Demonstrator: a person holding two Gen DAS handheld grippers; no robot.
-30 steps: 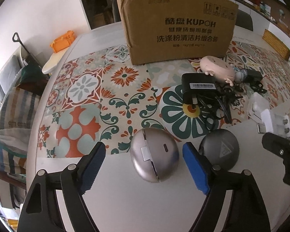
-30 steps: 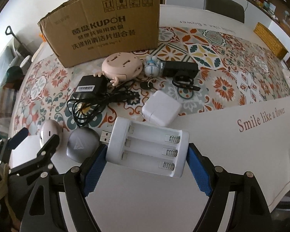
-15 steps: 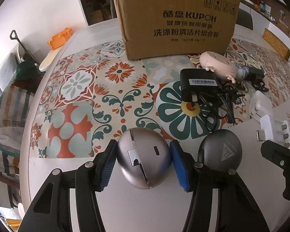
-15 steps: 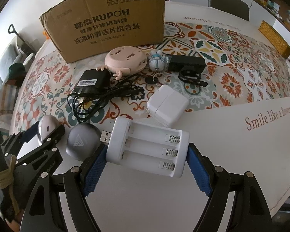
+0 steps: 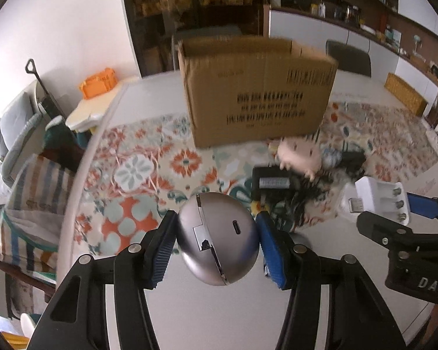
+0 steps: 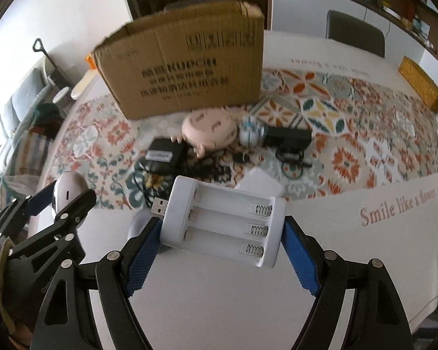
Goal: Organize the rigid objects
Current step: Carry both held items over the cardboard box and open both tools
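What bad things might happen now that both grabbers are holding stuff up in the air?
The round silver gadget is smooth and curved, so it might slip from the left gripper pads. The white battery charger is pinched only at its ends by the right gripper and could twist out. The two grippers are close together and might bump heading for the cardboard box.

A cardboard box stands on the table behind a round pink gadget.

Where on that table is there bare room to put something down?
Free: the plain white cloth by the "Smile like a flower" lettering, and the patterned cloth left of the cardboard box. Crowded: the chargers and cables before the box.
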